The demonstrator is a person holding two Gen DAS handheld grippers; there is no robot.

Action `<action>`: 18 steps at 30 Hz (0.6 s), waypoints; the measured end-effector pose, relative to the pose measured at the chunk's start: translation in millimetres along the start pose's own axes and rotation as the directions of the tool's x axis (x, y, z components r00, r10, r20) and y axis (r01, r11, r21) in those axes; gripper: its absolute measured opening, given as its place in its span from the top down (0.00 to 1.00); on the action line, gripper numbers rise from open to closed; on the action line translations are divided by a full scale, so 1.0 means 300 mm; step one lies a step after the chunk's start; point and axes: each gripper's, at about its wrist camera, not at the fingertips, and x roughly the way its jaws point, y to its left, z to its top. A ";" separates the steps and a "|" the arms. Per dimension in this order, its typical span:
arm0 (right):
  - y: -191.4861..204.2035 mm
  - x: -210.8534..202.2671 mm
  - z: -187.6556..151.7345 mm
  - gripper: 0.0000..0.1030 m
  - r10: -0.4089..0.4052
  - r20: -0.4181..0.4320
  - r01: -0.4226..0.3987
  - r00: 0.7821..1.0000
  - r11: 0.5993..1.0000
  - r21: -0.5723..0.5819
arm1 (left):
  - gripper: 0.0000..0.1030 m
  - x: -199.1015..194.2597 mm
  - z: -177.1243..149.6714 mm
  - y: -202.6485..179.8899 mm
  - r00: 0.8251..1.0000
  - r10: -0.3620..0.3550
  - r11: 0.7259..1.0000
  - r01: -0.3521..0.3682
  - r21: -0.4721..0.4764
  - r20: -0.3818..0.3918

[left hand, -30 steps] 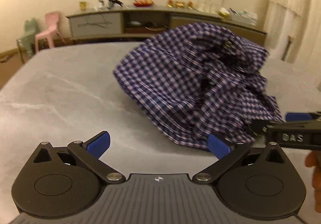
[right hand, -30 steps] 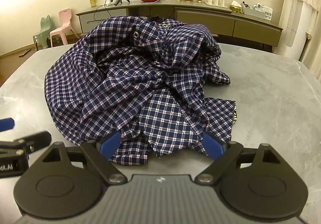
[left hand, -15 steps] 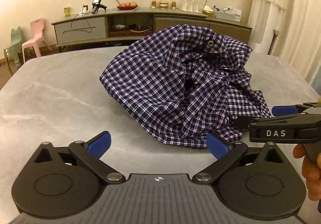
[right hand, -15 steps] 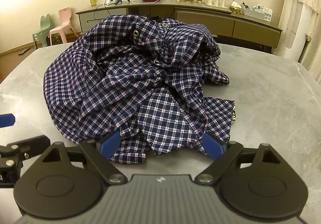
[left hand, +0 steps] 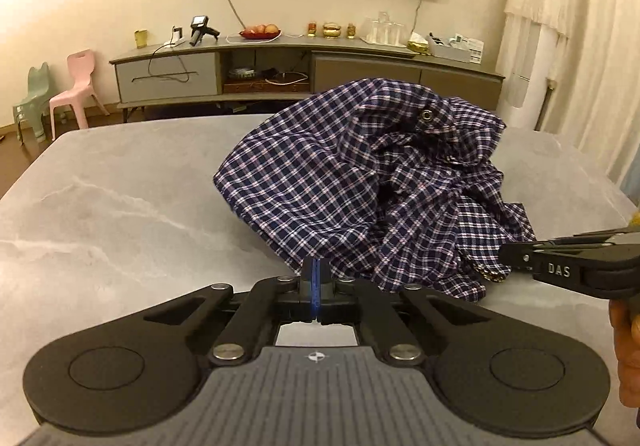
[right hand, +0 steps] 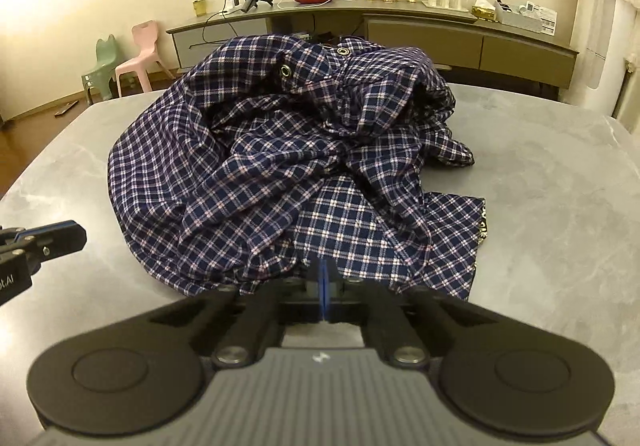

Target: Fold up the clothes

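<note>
The checked shirt (right hand: 296,162) lies crumpled in a heap at the middle of the grey desk (right hand: 560,206), nothing folded yet. Half a second ago both tools stood wide apart; now the left tool (left hand: 316,282) and the right tool (right hand: 323,286) have snapped together at the heap's near hem, lower centre of each view. Whether cloth is pinched between the blue pads cannot be told. If not, both must reopen before spreading.

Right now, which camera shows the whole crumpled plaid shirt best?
The right wrist view: the plaid shirt lies centred and fully visible. The left wrist view shows it off to the right, its near edge partly behind the right gripper.
</note>
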 end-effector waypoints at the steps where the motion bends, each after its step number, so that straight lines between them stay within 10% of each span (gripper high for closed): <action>1: -0.001 0.001 0.000 0.97 -0.004 0.000 0.004 1.000 1.000 0.003 | 1.00 0.003 0.000 0.003 1.000 0.002 1.000 -0.002 -0.004 -0.003; 3: -0.006 0.003 0.001 0.85 -0.021 0.004 0.021 1.000 1.000 0.018 | 0.97 0.012 0.000 0.010 1.000 0.020 1.000 -0.021 -0.021 -0.019; 5: -0.006 -0.002 0.002 0.44 -0.036 0.013 0.036 0.999 0.999 0.022 | 0.59 0.025 -0.003 0.016 0.999 0.026 0.999 -0.027 -0.030 -0.030; 6: -0.006 -0.006 0.004 0.39 -0.039 0.022 0.038 0.999 0.999 0.022 | 0.13 0.026 -0.007 0.020 0.999 0.035 0.999 -0.036 -0.040 -0.025; 7: -0.006 -0.009 0.006 0.37 -0.041 0.031 0.041 0.999 0.999 0.022 | 0.02 0.027 -0.010 0.023 0.999 0.043 0.998 -0.044 -0.049 -0.020; 18: -0.034 0.027 0.026 0.27 -0.054 0.003 0.054 0.999 0.997 0.059 | 0.01 0.184 0.025 -0.034 0.992 0.117 0.984 -0.108 0.143 -0.051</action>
